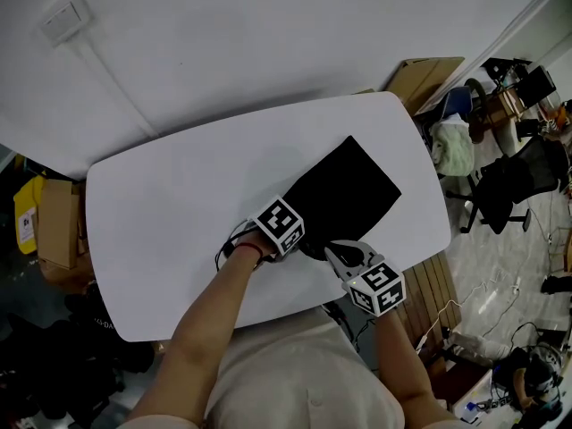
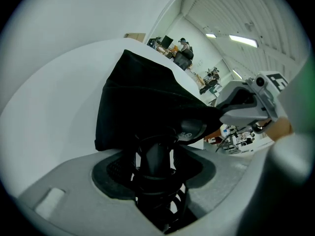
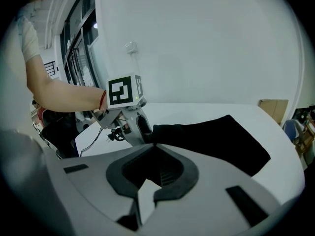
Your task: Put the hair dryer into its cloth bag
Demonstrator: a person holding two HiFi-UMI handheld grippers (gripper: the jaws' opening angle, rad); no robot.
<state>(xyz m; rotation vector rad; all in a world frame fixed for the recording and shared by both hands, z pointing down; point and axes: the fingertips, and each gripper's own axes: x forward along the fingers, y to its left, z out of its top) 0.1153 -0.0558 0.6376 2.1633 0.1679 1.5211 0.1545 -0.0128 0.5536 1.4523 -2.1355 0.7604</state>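
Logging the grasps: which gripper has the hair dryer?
The left gripper: its jaws clamp the hair dryer by its handle; the right gripper only pinches the cloth bag.

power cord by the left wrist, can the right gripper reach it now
Probably not: the right gripper is shut on the mouth of the cloth bag, and the left gripper, holding the hair dryer, sits between it and the power cord.

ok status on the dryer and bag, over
Left gripper shut on hair dryer handle, head at cloth bag mouth. Right gripper pinching bag edge. Nothing in the way.
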